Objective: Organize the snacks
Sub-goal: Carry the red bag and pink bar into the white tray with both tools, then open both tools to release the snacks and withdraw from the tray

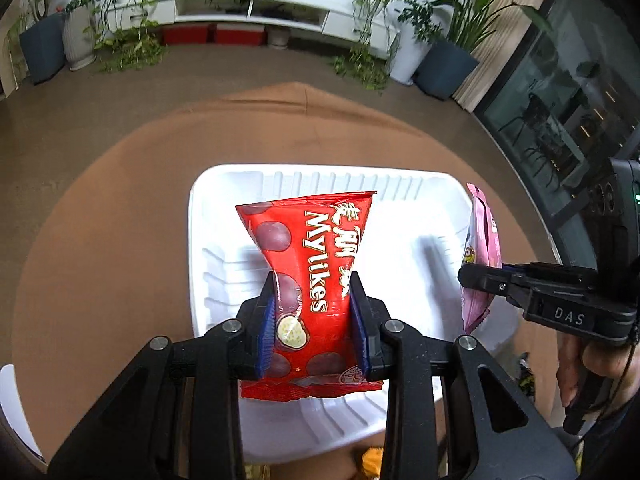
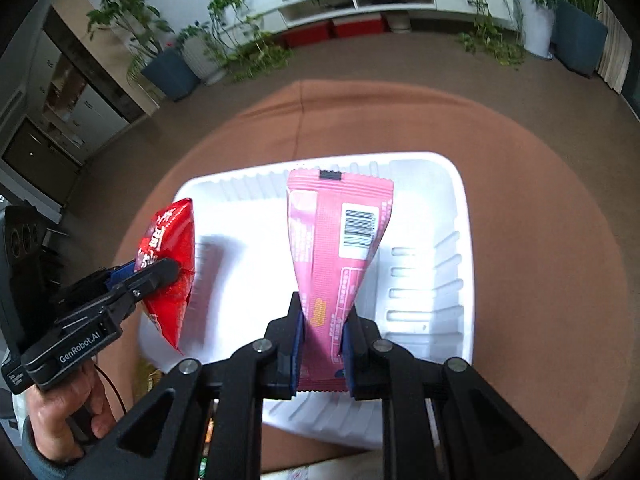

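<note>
Left gripper [image 1: 314, 312] pinches the red packet [image 1: 308, 280] above the white tray [image 1: 404, 184]; right gripper [image 2: 322, 336] pinches the pink packet [image 2: 340, 248] beside it. Advice: lower both into separate halves, release low. Only the right view shows the pink packet's barcode.

Brown floor [image 1: 240, 68], white low cabinet [image 1: 248, 4] along the white wall, potted plants [image 1: 452, 40] either side

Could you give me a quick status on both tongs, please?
Left tongs shut on red packet. Right tongs shut on pink packet. Both over white tray. Tray looks empty.
</note>
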Demonstrator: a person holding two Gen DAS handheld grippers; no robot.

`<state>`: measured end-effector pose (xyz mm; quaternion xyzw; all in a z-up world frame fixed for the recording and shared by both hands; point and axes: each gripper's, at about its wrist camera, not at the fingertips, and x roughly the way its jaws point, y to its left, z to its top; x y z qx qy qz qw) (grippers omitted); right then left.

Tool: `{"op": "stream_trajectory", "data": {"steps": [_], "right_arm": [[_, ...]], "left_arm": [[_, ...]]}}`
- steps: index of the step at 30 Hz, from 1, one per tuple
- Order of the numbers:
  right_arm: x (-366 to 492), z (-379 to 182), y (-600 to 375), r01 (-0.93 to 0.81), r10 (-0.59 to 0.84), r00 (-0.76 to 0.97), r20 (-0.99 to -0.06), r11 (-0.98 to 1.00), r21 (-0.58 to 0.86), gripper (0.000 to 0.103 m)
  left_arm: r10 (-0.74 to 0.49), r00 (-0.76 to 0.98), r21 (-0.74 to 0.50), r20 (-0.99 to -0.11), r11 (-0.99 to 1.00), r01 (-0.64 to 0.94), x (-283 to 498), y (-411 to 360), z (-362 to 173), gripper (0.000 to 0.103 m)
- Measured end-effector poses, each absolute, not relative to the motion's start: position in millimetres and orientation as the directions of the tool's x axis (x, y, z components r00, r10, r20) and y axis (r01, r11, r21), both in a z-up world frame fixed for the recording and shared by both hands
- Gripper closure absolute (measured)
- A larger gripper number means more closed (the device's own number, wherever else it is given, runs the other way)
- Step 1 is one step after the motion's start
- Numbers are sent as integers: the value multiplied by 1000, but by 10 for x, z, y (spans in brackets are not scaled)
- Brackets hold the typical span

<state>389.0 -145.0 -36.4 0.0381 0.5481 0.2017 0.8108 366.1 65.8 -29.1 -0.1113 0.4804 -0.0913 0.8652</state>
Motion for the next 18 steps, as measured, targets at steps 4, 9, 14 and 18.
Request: {"op": "stream_trajectory", "data": {"steps": [4,9,14,18], "right_arm": [[3942,-488,-1466,-273,356,297,-886,921,279,85],[3964,-599,-1449,-266,340,283,-897,926,267,79],[3970,-628,-1417,-278,337,289,-896,925,258,71],[3944,-627,-1421,-287,336,292,-895,924,253,71]], "left_arm": [[-246,500,-260,-831,965,43,3752,544,-475,74],[-229,496,-235,-837,971,50,3722,384,-627,72],[-219,484,-227,-847,973,42,3857,357,-677,64],[-217,476,-230,-853,973,32,3890,343,-751,56]]}}
